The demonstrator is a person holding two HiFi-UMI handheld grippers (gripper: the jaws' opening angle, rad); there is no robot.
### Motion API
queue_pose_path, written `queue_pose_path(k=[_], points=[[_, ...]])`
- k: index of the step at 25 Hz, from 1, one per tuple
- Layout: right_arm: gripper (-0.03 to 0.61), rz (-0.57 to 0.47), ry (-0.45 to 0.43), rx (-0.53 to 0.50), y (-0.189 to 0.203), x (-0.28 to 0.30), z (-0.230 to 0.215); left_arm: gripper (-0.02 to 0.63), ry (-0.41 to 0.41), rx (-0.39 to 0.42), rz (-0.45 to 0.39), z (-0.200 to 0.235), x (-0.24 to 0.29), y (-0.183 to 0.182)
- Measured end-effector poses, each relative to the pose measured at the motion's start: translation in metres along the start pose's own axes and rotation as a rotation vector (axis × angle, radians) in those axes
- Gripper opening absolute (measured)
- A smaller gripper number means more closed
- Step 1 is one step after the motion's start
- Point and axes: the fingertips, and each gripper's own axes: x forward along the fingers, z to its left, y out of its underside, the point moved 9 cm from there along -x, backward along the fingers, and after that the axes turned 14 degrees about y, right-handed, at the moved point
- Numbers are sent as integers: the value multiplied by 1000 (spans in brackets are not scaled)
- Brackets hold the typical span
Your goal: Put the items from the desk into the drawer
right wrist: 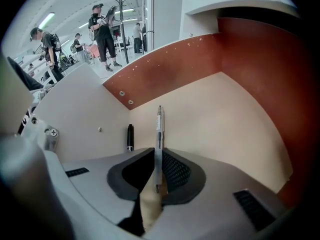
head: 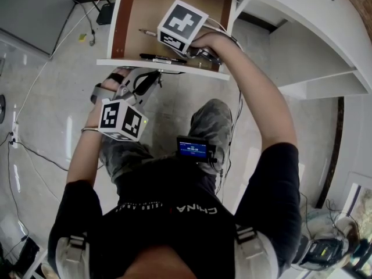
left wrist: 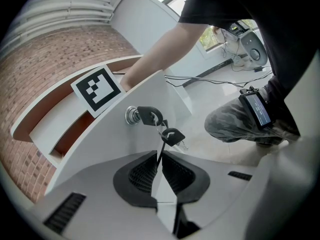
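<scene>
The drawer (head: 132, 16) is pulled out, showing brown side walls and a pale floor (right wrist: 225, 119). My right gripper (right wrist: 159, 156) is down inside it, shut on a clear-barrelled pen (right wrist: 159, 129) that points away over the floor. A black pen (right wrist: 129, 137) lies on the floor by the left wall, and a black pen (head: 163, 58) shows behind the front panel. My left gripper (left wrist: 160, 166) sits at the white drawer front (left wrist: 115, 149), below the lock (left wrist: 132, 115) and its hanging keys (left wrist: 170, 135). Its jaws are closed on a thin black strap from the keys.
The white desk top (head: 302, 45) curves to the right of the drawer. The person's knees (head: 212, 118) are under the drawer, with a small screen device (head: 193, 149) at the waist. Cables (head: 35, 156) run across the floor at left. People (right wrist: 102, 21) stand far off.
</scene>
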Motion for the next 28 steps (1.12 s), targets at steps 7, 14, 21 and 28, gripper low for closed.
queue_pose_path(k=[7, 14, 21, 28], points=[[54, -3, -1, 1, 0, -1, 0, 37, 0, -1, -1, 0, 0, 0], [54, -9, 9, -13, 0, -3, 2, 37, -2, 2, 3, -1, 0, 0], [55, 3, -3, -18, 1, 0, 3, 37, -1, 2, 3, 0, 1, 0], [59, 1, -8, -33, 1, 1, 5, 37, 0, 4, 1, 0, 0, 1]])
